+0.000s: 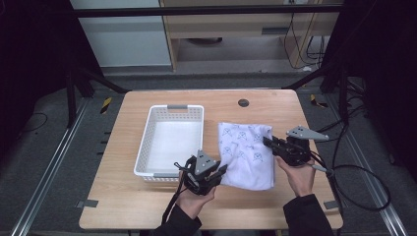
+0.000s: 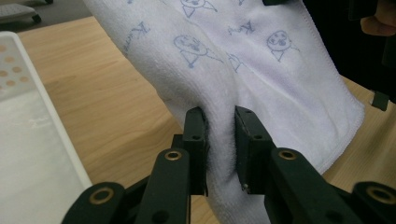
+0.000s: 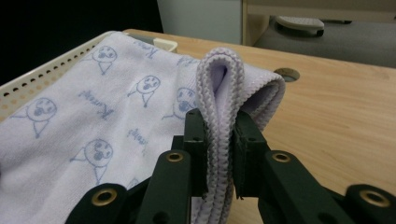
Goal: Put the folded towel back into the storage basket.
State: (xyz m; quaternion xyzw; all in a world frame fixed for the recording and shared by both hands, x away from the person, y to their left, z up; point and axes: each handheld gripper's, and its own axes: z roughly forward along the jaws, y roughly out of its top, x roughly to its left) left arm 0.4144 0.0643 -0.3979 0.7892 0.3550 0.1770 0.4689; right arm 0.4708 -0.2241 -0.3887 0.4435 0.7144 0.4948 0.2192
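towel: white one with little blue doodle faces (image 1: 246, 155), folded, lying on the wooden worktop (image 1: 123, 196) just right of the basket
left gripper: yours (image 1: 216, 173) is at the towel's near left corner, and from its own camera (image 2: 219, 149) both jaws are squeezing a bunched fold of the cloth
right gripper: yours (image 1: 269, 143) sits at the towel's right edge, and its own camera (image 3: 219, 144) shows the jaws pinching a doubled-over hem that loops up above them
basket: white plastic with perforated sides (image 1: 169, 140), looks bare inside, sitting left of the towel
hands: left hand (image 1: 194, 199) and right hand (image 1: 300, 177) come in from the near edge, dark sleeves
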